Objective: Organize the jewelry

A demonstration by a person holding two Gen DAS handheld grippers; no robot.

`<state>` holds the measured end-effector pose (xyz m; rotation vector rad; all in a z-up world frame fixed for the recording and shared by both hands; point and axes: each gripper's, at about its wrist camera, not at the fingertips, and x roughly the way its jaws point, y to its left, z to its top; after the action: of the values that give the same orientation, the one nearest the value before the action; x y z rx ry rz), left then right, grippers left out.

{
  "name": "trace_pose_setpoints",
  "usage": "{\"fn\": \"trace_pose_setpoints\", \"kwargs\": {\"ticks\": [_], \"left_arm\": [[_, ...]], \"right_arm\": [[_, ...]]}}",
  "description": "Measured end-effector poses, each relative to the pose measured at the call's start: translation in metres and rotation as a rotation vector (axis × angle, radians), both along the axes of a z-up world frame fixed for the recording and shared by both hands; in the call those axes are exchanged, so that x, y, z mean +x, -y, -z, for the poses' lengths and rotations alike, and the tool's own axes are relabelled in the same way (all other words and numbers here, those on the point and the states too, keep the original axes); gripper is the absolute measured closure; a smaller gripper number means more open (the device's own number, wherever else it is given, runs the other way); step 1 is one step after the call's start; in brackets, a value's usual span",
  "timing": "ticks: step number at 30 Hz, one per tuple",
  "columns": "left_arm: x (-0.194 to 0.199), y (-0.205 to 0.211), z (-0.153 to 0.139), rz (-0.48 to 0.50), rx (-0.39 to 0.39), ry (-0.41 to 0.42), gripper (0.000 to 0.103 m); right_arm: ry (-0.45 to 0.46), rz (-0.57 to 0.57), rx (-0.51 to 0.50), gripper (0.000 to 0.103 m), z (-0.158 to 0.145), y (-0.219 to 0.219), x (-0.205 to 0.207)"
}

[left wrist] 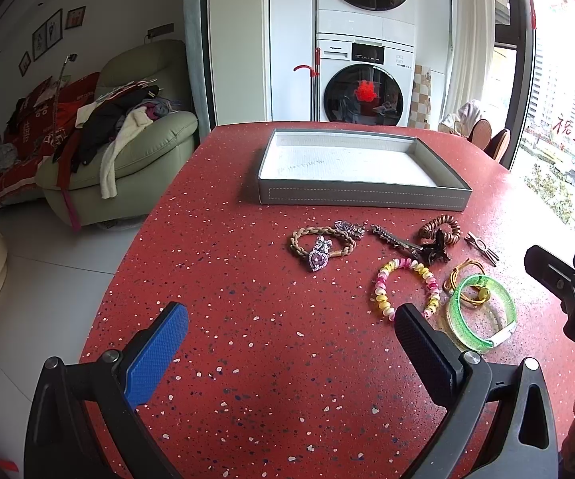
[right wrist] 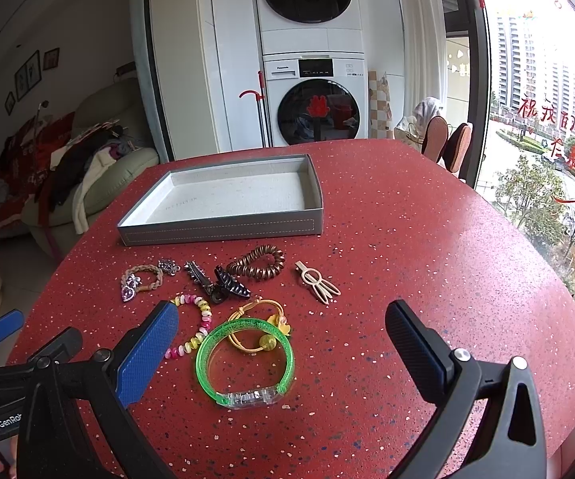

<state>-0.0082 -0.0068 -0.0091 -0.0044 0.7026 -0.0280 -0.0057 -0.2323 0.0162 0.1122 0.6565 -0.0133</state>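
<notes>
Jewelry lies in a loose cluster on the red speckled table (left wrist: 247, 359). It includes a green bangle (right wrist: 243, 355) (left wrist: 481, 313), a pink-yellow bead bracelet (right wrist: 197, 329) (left wrist: 405, 285), a yellow cord bracelet (right wrist: 257, 325), a brown coil tie (right wrist: 257, 262), a black claw clip (right wrist: 229, 281), a beige hair clip (right wrist: 317, 281), and a braided bracelet with a heart pendant (left wrist: 321, 247). An empty grey box (left wrist: 361, 171) (right wrist: 227, 199) stands behind them. My left gripper (left wrist: 291, 339) is open, left of the cluster. My right gripper (right wrist: 283, 339) is open over the green bangle.
A green armchair (left wrist: 127, 147) piled with clothes stands left of the table. Stacked washing machines (left wrist: 363, 60) are behind. Chairs (right wrist: 451, 147) and a window are at the right. The table's left edge (left wrist: 127, 259) curves close to the left gripper.
</notes>
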Motion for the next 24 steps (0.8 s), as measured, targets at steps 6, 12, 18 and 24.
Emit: {"fn": "trace_pose_setpoints", "kwargs": {"ticks": [6, 12, 18, 24], "left_arm": [[0.010, 0.002, 0.005, 0.025, -0.003, -0.056, 0.000], [0.032, 0.009, 0.010, 0.084, -0.041, -0.148, 0.000], [0.054, 0.027, 0.018, 0.130, -0.033, -0.223, 0.000], [0.067, 0.039, 0.021, 0.152, -0.039, -0.263, 0.000]], "right_arm": [[-0.031, 0.000, -0.005, 0.000, 0.002, 0.006, 0.006], [-0.131, 0.001, -0.007, 0.000, 0.013, 0.017, 0.016], [-0.263, -0.015, 0.018, 0.000, 0.033, 0.029, 0.029], [-0.336, -0.061, 0.023, 0.013, 0.046, 0.028, 0.037]]}}
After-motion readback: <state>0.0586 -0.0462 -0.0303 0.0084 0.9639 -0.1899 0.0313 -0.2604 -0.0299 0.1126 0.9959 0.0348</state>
